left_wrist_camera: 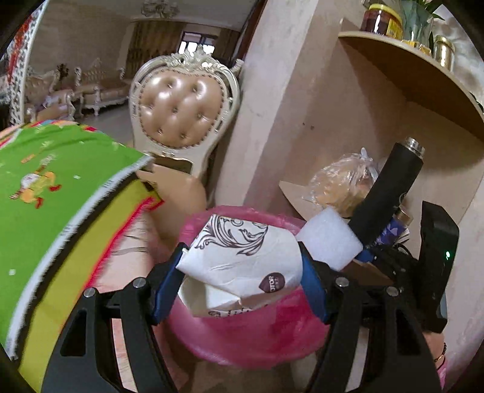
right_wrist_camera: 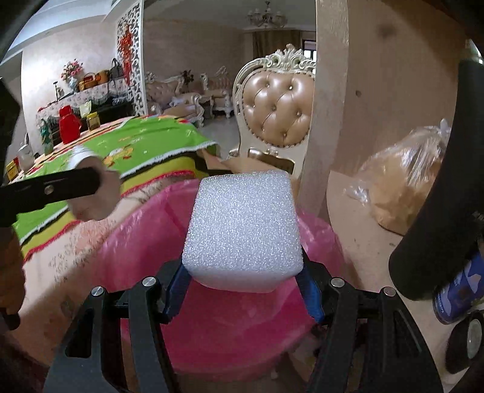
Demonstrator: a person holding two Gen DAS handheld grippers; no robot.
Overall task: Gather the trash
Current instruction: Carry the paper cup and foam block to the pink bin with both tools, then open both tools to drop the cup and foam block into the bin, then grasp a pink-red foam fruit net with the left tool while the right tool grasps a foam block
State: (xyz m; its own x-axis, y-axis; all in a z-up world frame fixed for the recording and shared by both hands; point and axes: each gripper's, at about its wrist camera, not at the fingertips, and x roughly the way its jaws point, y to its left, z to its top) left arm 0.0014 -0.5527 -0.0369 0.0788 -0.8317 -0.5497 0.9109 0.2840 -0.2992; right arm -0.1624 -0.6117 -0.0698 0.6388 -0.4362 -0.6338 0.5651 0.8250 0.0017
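A lived-in home, open dining and sitting area. At twelve o'clock, an ornate tufted dining chair (right_wrist_camera: pixel 276 108) with carved cream frame; beyond it, matching carved sofas (right_wrist_camera: pixel 181 96) under a chandelier (right_wrist_camera: pixel 266 15). At nine o'clock, a table under a bright green printed cloth (right_wrist_camera: pixel 145 142), bearing a red flask (right_wrist_camera: pixel 69 125). At two o'clock, curved wall shelves (left_wrist_camera: pixel 423 75) holding jars (left_wrist_camera: pixel 381 19).

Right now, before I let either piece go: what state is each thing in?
Left gripper: shut on the paper cup.
Paper cup: crumpled, held over the bin.
Right gripper: shut on the foam block.
Foam block: intact, held over the bin.
Trash bin: open, lined with a pink bag.
Plastic bag: tied shut, on the lower shelf.
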